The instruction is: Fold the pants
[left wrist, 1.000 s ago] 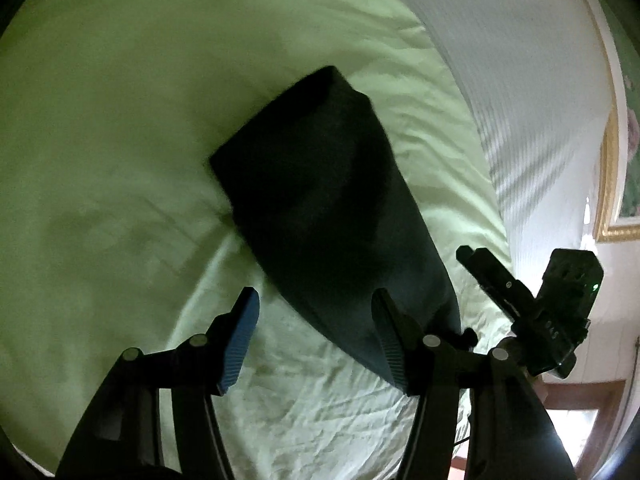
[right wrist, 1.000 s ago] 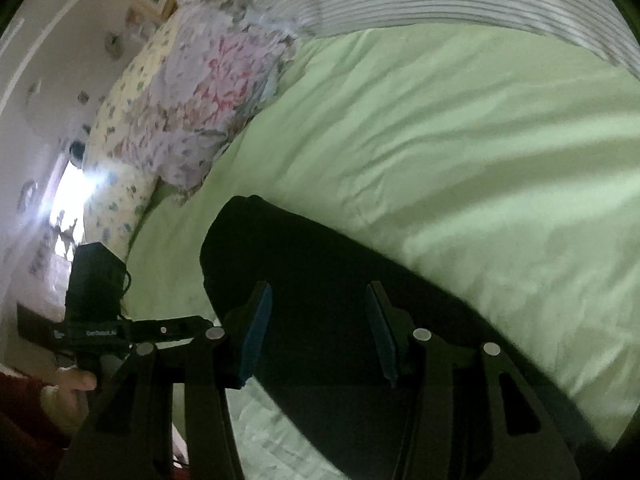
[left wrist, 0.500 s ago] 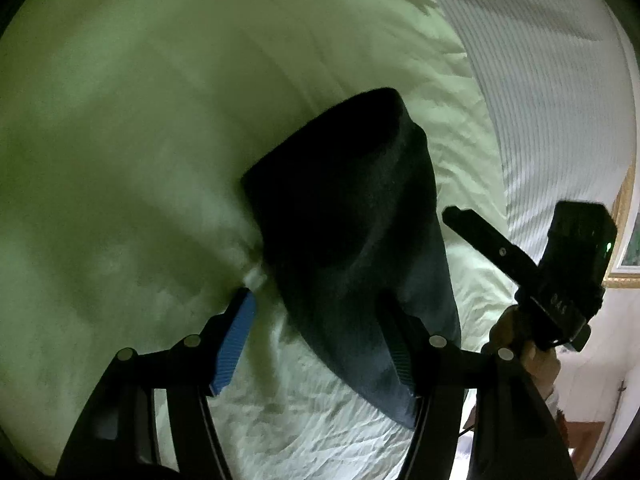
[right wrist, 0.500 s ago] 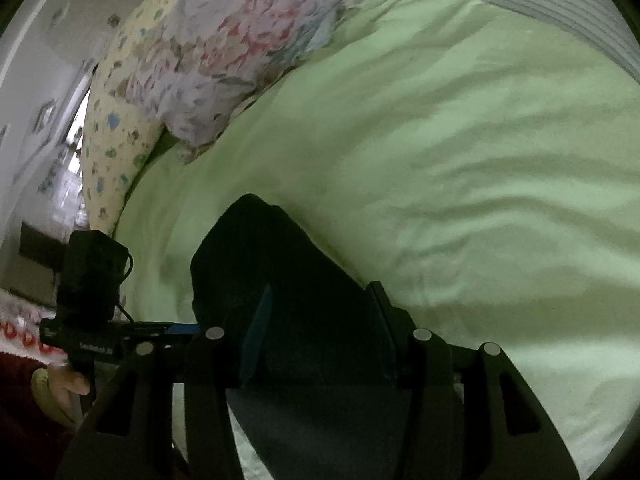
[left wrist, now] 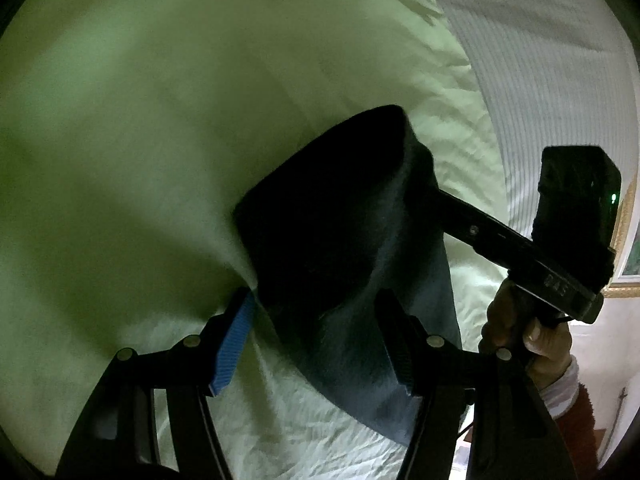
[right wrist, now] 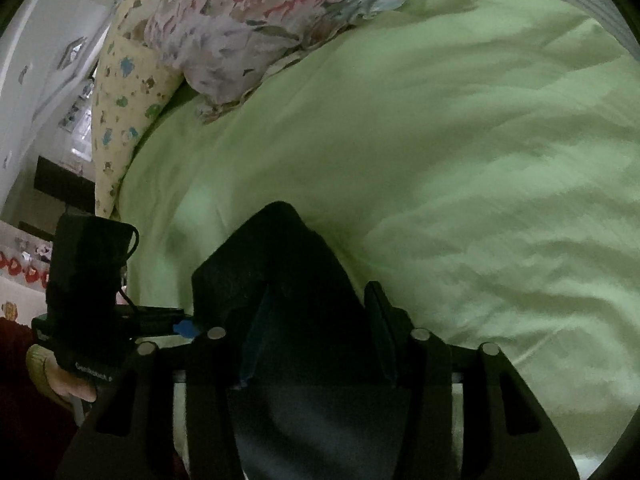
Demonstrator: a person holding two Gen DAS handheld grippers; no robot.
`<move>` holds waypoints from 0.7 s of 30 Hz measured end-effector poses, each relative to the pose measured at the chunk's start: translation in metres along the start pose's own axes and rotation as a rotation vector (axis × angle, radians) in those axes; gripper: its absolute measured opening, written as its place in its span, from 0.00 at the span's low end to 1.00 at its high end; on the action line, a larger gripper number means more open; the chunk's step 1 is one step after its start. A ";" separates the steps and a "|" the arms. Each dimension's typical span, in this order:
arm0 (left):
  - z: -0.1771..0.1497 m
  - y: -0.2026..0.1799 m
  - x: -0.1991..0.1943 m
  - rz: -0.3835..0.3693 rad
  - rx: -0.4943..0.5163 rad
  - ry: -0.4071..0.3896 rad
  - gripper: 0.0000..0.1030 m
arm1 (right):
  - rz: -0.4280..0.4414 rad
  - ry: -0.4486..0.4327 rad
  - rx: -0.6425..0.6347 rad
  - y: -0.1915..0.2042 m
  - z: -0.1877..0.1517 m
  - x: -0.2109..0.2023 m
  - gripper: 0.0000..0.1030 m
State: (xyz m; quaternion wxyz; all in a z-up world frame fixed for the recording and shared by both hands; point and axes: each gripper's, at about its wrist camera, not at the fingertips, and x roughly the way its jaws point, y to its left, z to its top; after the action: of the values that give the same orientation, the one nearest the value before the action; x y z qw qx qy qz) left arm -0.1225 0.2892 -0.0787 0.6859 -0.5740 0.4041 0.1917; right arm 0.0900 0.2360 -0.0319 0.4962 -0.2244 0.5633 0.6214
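1. Dark navy fabric: the pants (left wrist: 344, 248) lie folded into a long, narrow bundle on the pale green bedsheet (left wrist: 140, 140).
2. Long axis, left wrist view: runs from the lower right of the frame, near the camera, up to a rounded end at upper centre. The near end is wider and paler blue; the far end is almost black.
3. Right wrist view: the same pants (right wrist: 280, 280) run from the bottom centre upward, narrowing to a blunt tip that points toward the floral pillow (right wrist: 256, 20) and the yellow patterned pillow (right wrist: 128, 92).
4. Left gripper (left wrist: 316, 340): jaws spread, straddling the near part of the bundle. The blue left pad sits at the fabric's edge on the sheet, the right finger over the cloth. No squeeze visible.
5. Right gripper (right wrist: 316, 336): jaws have just been closing, with the pants between them. Whether the pads press the cloth yet, I cannot tell; it is too dark.
6. Striped white bedding (left wrist: 540, 60) borders the green sheet on the far side.
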 end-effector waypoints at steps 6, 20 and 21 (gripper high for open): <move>0.001 -0.003 0.002 -0.002 0.043 -0.003 0.32 | 0.009 -0.021 0.020 -0.003 -0.003 -0.002 0.25; -0.007 -0.069 -0.033 -0.131 0.208 -0.036 0.18 | 0.046 -0.228 0.082 -0.002 -0.027 -0.074 0.18; -0.009 -0.077 -0.034 -0.141 0.223 -0.036 0.18 | 0.048 -0.244 0.088 -0.002 -0.031 -0.081 0.18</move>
State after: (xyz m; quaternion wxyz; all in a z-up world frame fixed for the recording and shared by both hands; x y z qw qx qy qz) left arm -0.0896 0.2669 -0.0035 0.7643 -0.5177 0.3691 0.1074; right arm 0.1157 0.1780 0.0270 0.5555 -0.1116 0.5304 0.6305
